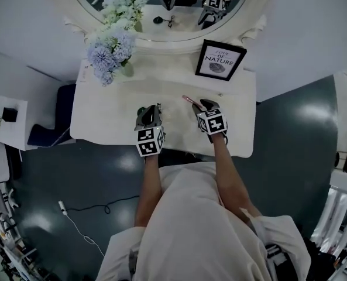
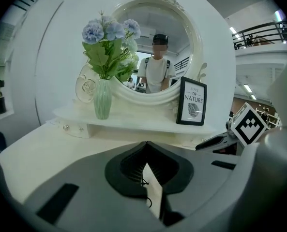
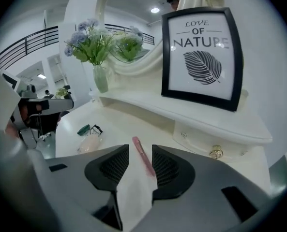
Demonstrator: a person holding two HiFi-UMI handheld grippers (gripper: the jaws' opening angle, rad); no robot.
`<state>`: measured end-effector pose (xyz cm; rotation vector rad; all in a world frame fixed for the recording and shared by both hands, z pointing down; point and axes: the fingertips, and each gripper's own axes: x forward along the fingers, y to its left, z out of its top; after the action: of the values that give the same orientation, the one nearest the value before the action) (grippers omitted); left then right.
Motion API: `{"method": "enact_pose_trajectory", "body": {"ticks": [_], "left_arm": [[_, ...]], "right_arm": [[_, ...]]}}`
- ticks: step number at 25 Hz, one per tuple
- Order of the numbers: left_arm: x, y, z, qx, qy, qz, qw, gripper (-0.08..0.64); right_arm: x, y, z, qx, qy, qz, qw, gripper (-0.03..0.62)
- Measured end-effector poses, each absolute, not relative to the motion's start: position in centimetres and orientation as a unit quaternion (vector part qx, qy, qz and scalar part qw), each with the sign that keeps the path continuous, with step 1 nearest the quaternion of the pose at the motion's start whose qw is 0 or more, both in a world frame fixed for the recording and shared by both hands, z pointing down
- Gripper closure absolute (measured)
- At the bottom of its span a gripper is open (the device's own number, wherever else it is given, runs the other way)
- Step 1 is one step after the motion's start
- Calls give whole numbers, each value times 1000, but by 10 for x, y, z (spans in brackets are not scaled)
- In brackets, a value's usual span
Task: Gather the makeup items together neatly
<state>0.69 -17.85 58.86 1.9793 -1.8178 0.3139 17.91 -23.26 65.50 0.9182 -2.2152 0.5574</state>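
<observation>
A slim pink makeup stick (image 3: 142, 157) lies on the white vanity top (image 1: 109, 116). It lies between the jaws of my right gripper (image 3: 140, 153), close against the right-hand pad, with a gap on the other side. In the head view the pink stick (image 1: 191, 100) pokes out ahead of the right gripper (image 1: 201, 104). A pale pink item with a green piece and a black clip (image 3: 88, 137) rests to the left of it. My left gripper (image 1: 151, 108) hovers over the table's front, its jaws closed tip to tip (image 2: 145, 146) with nothing seen between them.
A framed "Love of Nature" print (image 1: 220, 60) stands on the raised shelf at back right. A vase of blue flowers (image 1: 112, 48) stands at back left, before the round mirror (image 1: 161, 4). A small drawer knob (image 3: 216, 152) sits under the shelf.
</observation>
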Motion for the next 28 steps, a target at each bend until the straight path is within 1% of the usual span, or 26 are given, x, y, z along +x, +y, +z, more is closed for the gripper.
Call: {"method": "enact_pose_trajectory", "body": {"ticks": [4, 13, 16, 18, 22, 23, 28], "left_arm": [[4, -167, 596, 692, -678, 114, 221, 546], [4, -143, 613, 657, -709, 110, 233, 546], [0, -137, 613, 650, -715, 110, 234, 546], [-3, -135, 613, 646, -718, 108, 235, 545], [-4, -134, 614, 649, -716, 108, 235, 545], [-3, -134, 614, 651, -714, 109, 235, 546], [-6, -135, 615, 664, -702, 111, 233, 546]], "right_arm": [[176, -235, 673, 314, -856, 195, 362, 414], [175, -242, 696, 270, -862, 172, 394, 434], [175, -240, 702, 265, -858, 165, 408, 463], [176, -239, 704, 268, -855, 166, 412, 485], [175, -239, 704, 275, -852, 164, 415, 496], [175, -239, 705, 277, -851, 163, 416, 517], [172, -237, 701, 298, -846, 169, 408, 518]]}}
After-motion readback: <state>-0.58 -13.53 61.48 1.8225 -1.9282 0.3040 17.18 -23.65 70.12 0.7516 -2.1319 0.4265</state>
